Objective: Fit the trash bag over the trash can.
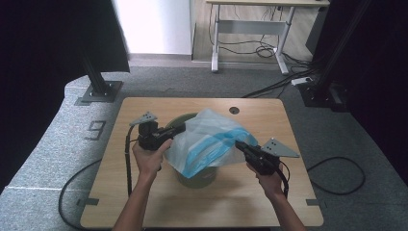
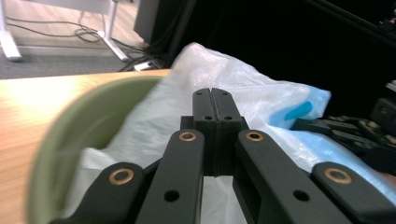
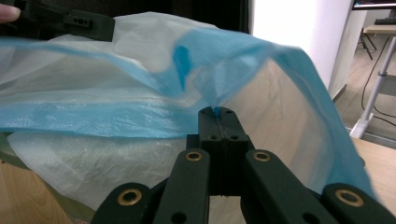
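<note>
From the high view, a thin white plastic bag with a blue band (image 1: 209, 142) is stretched over a green bin (image 1: 195, 177) standing near the middle of the tabletop (image 1: 144, 202), with the left claw (image 1: 180, 129) clamped on the bag's left side and the right claw (image 1: 239, 144) clamped on its blue edge at the right. The film is taut between them, so a harder pull apart could, I judge, tear it or drag the light bin off its spot and tip it. In the left gripper view, the left claw (image 2: 212, 105) has its jaws pressed together with the white film bunched about them, just right of the bin's green rim (image 2: 93, 116); how much plastic is pinched there I cannot tell, and a shallow bite could slip free once the bag is tugged down. In the right gripper view, the right claw (image 3: 218, 114) is closed on a small fold of the blue band (image 3: 93, 121); the fold looks narrow, so the edge may slide out, and the loose mouth could then drop inside the bin rather than over its rim.
</note>
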